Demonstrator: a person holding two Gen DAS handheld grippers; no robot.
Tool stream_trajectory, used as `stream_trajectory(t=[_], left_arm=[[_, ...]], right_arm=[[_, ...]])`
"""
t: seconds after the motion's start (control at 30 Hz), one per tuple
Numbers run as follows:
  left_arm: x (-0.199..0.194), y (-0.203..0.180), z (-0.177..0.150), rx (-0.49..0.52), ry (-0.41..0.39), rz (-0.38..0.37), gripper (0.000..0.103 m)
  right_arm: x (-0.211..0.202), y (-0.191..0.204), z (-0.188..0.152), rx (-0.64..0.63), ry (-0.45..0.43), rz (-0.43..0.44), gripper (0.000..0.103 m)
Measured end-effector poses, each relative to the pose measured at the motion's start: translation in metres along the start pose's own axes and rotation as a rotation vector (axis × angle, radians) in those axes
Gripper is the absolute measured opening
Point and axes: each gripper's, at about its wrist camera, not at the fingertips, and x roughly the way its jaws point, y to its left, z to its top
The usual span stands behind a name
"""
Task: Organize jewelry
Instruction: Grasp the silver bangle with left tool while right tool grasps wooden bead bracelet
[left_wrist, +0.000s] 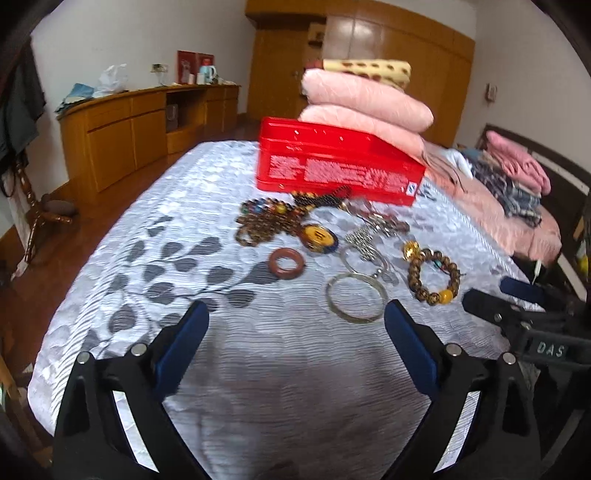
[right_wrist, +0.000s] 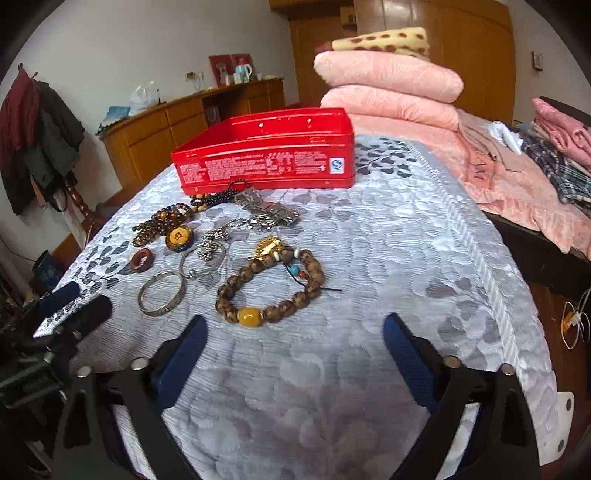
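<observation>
Jewelry lies scattered on a white, leaf-patterned bedspread (left_wrist: 155, 236) in front of an open red tin box (left_wrist: 332, 166) (right_wrist: 269, 155). Nearest are a silver bangle (left_wrist: 356, 299) (right_wrist: 161, 294) and a brown bead bracelet with a yellow bead (left_wrist: 434, 275) (right_wrist: 271, 284). Behind them lie a brown ring (left_wrist: 287, 263) (right_wrist: 142, 259), a yellow round pendant (left_wrist: 318, 236) (right_wrist: 179, 237), dark bead strings (left_wrist: 266, 218) and silver chains (right_wrist: 266, 214). My left gripper (left_wrist: 295, 321) is open over bare cloth, just short of the bangle. My right gripper (right_wrist: 295, 332) is open just short of the bead bracelet. Neither holds anything.
Folded pink quilts (left_wrist: 365, 103) (right_wrist: 388, 85) are stacked behind the box, and clothes (right_wrist: 554, 147) are piled at the right. A wooden sideboard (left_wrist: 140, 118) lines the far wall. A coat stand (right_wrist: 40, 129) stands left of the bed. The bedspread's right half holds no jewelry.
</observation>
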Motion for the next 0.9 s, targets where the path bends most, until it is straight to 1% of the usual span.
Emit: stream_trajectory(t=[0.03,0.07,0.1,0.13,0.17,0.27,0.3,0.37,0.5,0.63,0.67,0.7,0.87,0.9], left_arm=[[0.003,-0.002,0.001,0.005,0.008,-0.001,0.087],[0.007,-0.003,0.003,0.011,0.023,-0.005,0.080],[0.011,-0.005,0.004,0.013,0.038,-0.011,0.078],[0.014,-0.006,0.005,0.013,0.048,-0.014,0.076],[0.017,-0.007,0.006,0.012,0.058,-0.019,0.076],[0.022,-0.011,0.007,0.017,0.080,-0.032,0.076],[0.023,-0.014,0.008,0.018,0.084,-0.042,0.076],[0.027,-0.018,0.011,0.024,0.094,-0.049,0.076],[0.037,-0.025,0.015,0.030,0.121,-0.056,0.076],[0.046,-0.033,0.015,0.052,0.144,-0.038,0.076],[0.048,-0.034,0.016,0.055,0.149,-0.032,0.076],[0.049,-0.035,0.017,0.060,0.153,-0.025,0.076],[0.052,-0.041,0.017,0.085,0.161,0.010,0.066],[0.051,-0.042,0.017,0.088,0.160,0.016,0.065]], right_arm=[[0.003,-0.001,0.002,0.007,0.011,0.011,0.086],[0.006,-0.003,0.004,0.020,0.023,0.020,0.084],[0.008,-0.005,0.006,0.030,0.031,0.026,0.083],[0.011,-0.008,0.008,0.041,0.040,0.028,0.079],[0.014,-0.011,0.010,0.049,0.052,0.025,0.075],[0.025,-0.017,0.015,0.073,0.094,0.032,0.066],[0.027,-0.018,0.016,0.078,0.103,0.038,0.065],[0.031,-0.019,0.019,0.070,0.112,0.026,0.059],[0.035,-0.020,0.024,0.072,0.120,0.032,0.057],[0.039,-0.018,0.025,0.044,0.120,0.004,0.041],[0.040,-0.019,0.026,0.039,0.118,0.004,0.035],[0.040,-0.019,0.026,0.041,0.120,0.014,0.032],[0.042,-0.020,0.028,0.035,0.125,0.028,0.019],[0.042,-0.021,0.029,0.037,0.127,0.037,0.018]])
